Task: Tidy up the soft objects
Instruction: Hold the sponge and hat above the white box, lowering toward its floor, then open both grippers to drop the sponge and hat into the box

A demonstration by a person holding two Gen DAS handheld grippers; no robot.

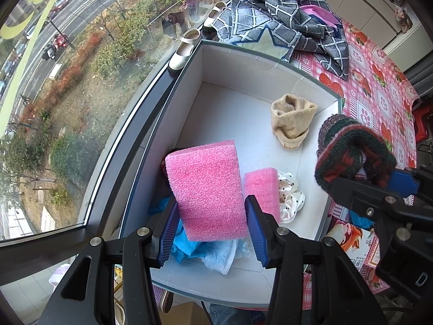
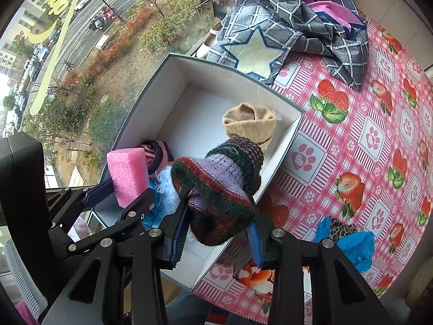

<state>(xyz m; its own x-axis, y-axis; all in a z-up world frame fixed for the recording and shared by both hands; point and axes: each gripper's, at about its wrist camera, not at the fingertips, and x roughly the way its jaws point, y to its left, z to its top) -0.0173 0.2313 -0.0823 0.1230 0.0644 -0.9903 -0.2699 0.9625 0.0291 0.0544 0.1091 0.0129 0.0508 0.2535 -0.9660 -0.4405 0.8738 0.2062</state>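
Porous pink foam block (image 1: 207, 189), fuzzy striped knit hat (image 2: 216, 189), matt white cardboard box (image 1: 243, 62), glossy tablecloth (image 2: 365, 140).

The far half of the white box (image 1: 243, 62) lies open but for a tan knit roll (image 1: 292, 124), while its near end is crowded with a second pink foam block (image 1: 263, 187), blue cloth (image 1: 186, 241) and a dotted scrunchie (image 1: 291, 197), and the checked cloth (image 1: 284, 24) overhangs the far rim.

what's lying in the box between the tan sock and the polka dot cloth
Nothing: in the left wrist view, only bare white floor of the box separates the tan sock from the polka dot cloth.
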